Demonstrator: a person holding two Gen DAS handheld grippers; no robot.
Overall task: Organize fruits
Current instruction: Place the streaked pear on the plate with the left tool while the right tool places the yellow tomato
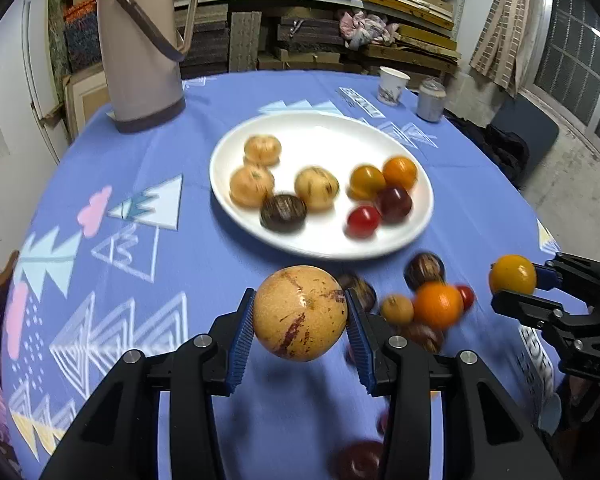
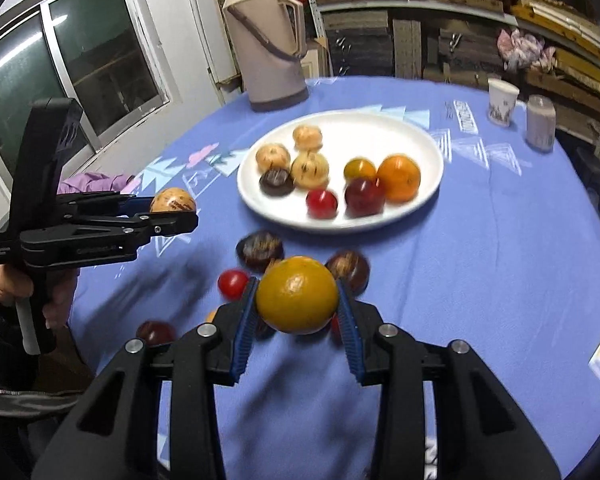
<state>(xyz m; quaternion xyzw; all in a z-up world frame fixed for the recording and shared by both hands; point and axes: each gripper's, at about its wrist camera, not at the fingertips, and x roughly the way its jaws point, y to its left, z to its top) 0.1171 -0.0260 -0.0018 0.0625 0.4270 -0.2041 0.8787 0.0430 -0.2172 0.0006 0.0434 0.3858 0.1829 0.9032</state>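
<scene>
The left claw (image 1: 300,314) pinches a tan spotted fruit (image 1: 300,312) above the table's near edge. The right claw (image 2: 297,296) grips a yellow-orange fruit (image 2: 297,294), pointing toward the white plate (image 2: 420,140).

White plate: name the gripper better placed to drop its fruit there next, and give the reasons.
Probably the left gripper. Its tan speckled fruit sits just before the white plate rim. The right gripper, gripping a yellow-orange fruit, has loose fruits lying between it and the plate.

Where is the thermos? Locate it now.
The thermos stands upright at the table's far edge, beyond the white plate and left of it in both views.
</scene>
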